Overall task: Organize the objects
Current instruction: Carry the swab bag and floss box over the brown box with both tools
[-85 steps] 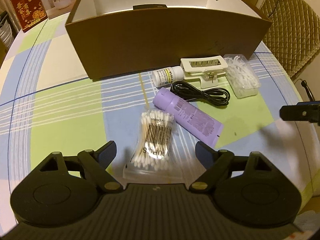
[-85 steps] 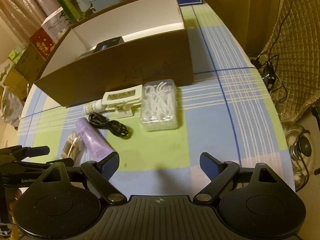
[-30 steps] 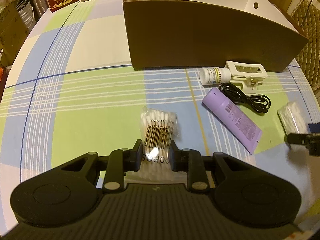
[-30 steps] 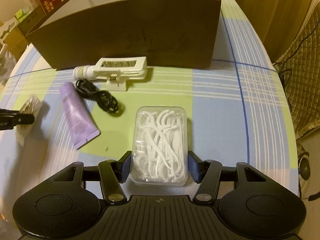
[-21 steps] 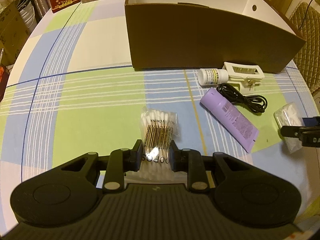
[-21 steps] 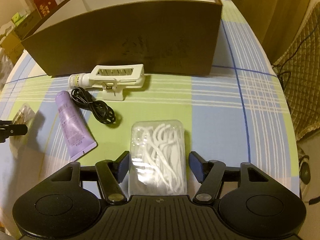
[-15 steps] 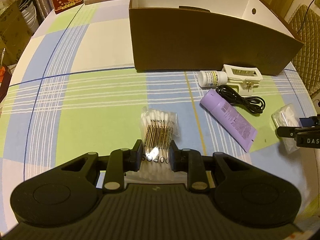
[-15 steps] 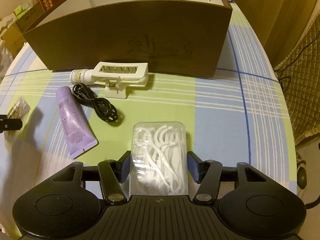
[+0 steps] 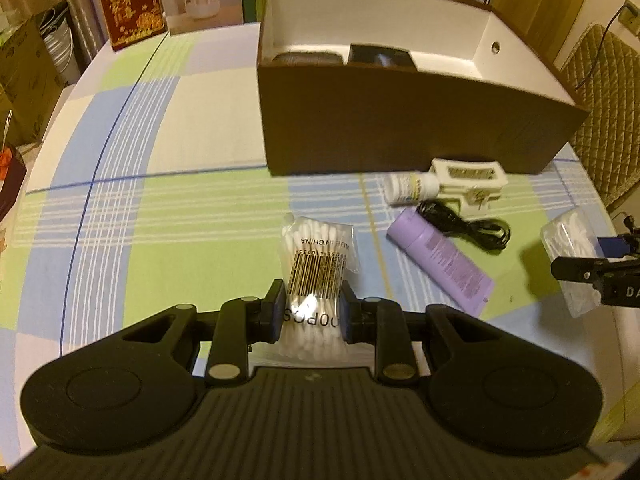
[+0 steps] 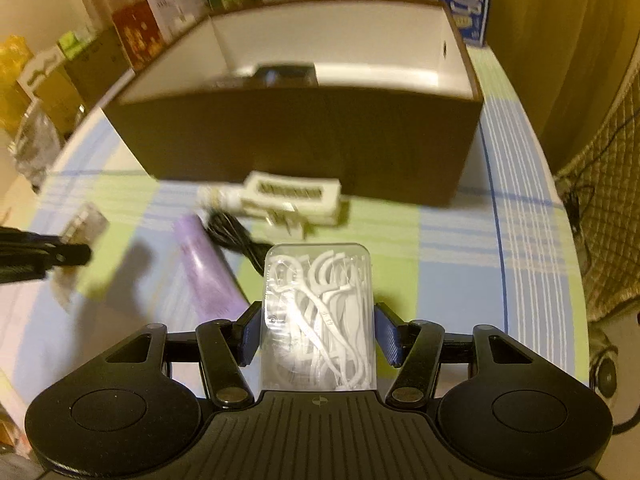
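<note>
In front of the brown box (image 9: pixel 400 128), the left gripper (image 9: pixel 312 312) pinches a cotton swab bag (image 9: pixel 316 276) while the right gripper (image 10: pixel 319 330) clamps a floss pick case (image 10: pixel 320 312).

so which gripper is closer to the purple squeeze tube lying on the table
Right, narrowly. The right gripper, holding the clear floss-pick box, sits beside the purple tube; the left gripper, holding cotton swabs, is slightly farther.

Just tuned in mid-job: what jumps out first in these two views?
Both tongs are loaded: the left tongs pinch a bag of cotton swabs, and the right tongs clamp a clear box of floss picks. Ahead stands a big brown box, open on top, with a purple tube, black cable, small bottle and white clip lying before it.
</note>
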